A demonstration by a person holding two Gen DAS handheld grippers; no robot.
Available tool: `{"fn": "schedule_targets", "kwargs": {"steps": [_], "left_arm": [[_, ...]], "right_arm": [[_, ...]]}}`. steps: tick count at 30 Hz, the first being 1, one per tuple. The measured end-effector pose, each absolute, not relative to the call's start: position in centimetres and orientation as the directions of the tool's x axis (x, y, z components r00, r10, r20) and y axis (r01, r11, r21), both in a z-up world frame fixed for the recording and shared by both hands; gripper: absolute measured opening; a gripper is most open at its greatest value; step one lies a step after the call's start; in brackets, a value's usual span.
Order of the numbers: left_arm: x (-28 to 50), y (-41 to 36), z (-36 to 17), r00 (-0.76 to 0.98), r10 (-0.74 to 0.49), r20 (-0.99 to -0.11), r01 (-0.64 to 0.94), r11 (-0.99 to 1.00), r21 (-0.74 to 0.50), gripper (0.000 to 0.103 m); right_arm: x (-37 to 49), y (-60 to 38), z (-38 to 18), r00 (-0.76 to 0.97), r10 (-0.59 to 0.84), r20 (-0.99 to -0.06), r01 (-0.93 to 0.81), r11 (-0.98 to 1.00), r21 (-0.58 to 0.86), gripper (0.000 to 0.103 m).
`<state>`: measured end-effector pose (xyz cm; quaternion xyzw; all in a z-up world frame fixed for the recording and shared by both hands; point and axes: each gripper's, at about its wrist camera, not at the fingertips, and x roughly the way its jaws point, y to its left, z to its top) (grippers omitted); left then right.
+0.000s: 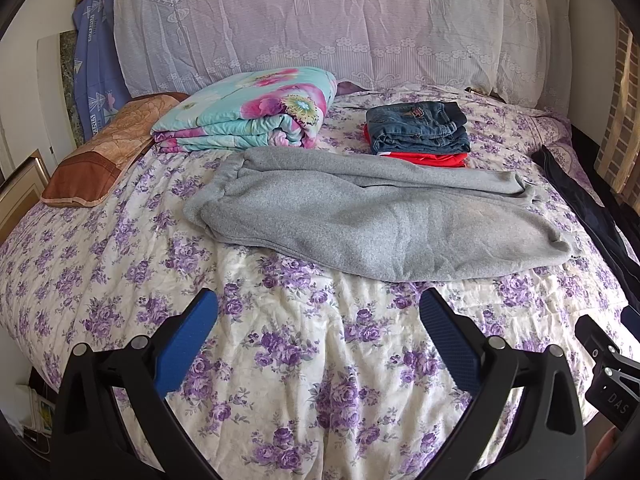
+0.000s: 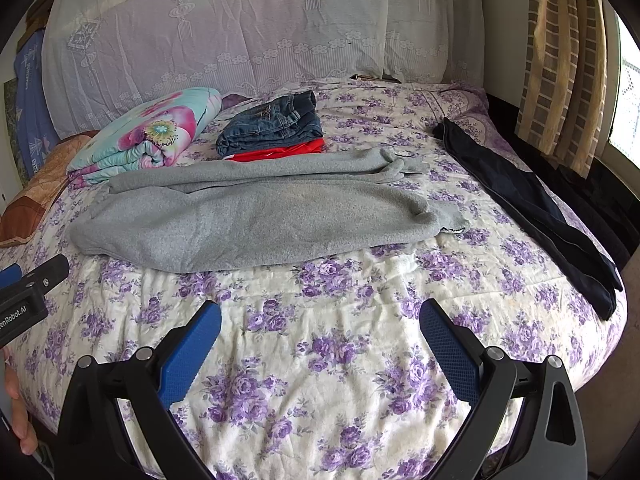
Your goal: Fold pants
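Lying flat: one grey pants [image 1: 372,220].

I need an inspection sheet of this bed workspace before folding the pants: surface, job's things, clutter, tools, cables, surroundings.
Surface: bed with purple floral bedspread, wrinkled.
Job's things: grey sweatpants lie lengthwise across the bed, one leg over the other, not yet folded short; dark navy pants lie stretched along the right edge.
Clutter: folded jeans on a folded red garment; folded floral quilt; brown pillow.
Grippers: left tool open, empty; right tool open, empty; both short of the sweatpants.
Cables: nothing seen.
Surroundings: lace-covered headboard; striped curtain at right.
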<state>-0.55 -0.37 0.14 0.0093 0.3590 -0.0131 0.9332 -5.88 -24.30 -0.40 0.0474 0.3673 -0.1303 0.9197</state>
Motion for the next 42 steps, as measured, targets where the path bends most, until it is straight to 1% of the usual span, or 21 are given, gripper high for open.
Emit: {"fn": "schedule_targets", "kwargs": {"steps": [31, 35, 37, 39, 42], "left_arm": [[-0.7, -0.4, 0.0, 0.743, -0.018, -0.669, 0.035, 0.999, 0.012, 0.098], [-0.6, -0.6, 0.0, 0.744, -0.036, -0.667, 0.055, 0.998, 0.008, 0.098], [0.0, -0.6, -0.9, 0.708, -0.056, -0.704, 0.076, 0.997, -0.003, 0.098], [0.8, -0.1, -2.1, 0.663, -0.087, -0.743, 0.08, 0.996, -0.045, 0.098], [1.9, 0.7, -3.4, 0.635, -0.08, -0.768, 0.06, 0.997, -0.054, 0.098]], "right_arm": [[-5.8, -24.2, -0.5, 0.696, -0.206, -0.688, 0.273, 0.962, -0.011, 0.1], [-5.9, -24.1, -0.5, 0.696, -0.208, -0.687, 0.273, 0.962, -0.015, 0.1], [-5.8, -24.1, -0.9, 0.688, -0.217, -0.692, 0.278, 0.96, -0.025, 0.1], [-5.6, -24.3, -1.2, 0.679, -0.22, -0.701, 0.283, 0.959, -0.027, 0.099], [-4.6, -25.6, -3.4, 0.631, -0.22, -0.744, 0.306, 0.952, -0.022, 0.099]]}}
